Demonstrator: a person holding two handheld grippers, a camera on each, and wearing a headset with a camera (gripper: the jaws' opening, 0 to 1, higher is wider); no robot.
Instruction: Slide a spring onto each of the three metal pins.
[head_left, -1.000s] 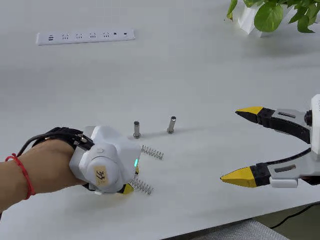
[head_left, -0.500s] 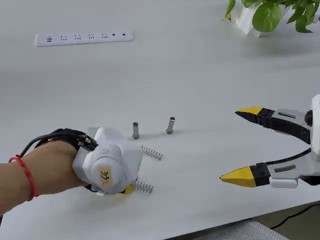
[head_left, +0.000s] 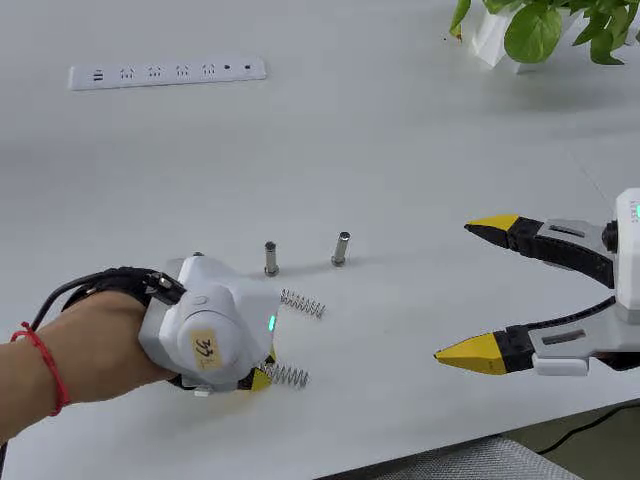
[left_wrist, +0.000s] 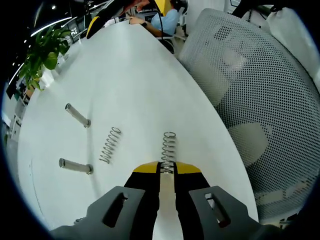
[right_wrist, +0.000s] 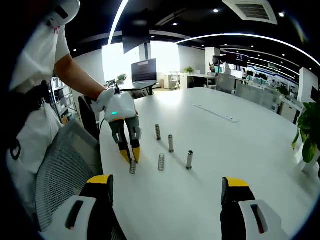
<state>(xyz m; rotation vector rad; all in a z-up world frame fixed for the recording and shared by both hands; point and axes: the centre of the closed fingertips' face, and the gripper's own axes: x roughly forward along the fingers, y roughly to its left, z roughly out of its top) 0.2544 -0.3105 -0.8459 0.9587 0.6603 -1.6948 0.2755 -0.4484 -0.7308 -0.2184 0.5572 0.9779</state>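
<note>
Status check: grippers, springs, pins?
Left gripper shut on near spring. Right gripper open, hovering aside. Two pins bare, second spring loose beside them. Nothing blocking.

place: open-plan office | evidence: monitor (right_wrist: 144, 70), mesh chair (left_wrist: 250, 75), ceiling light strip (right_wrist: 119, 20), desk rows (right_wrist: 250, 90)

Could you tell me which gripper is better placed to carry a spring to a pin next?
Left: the left gripper holds the near spring by its end; the right gripper hovers open, away.
</note>
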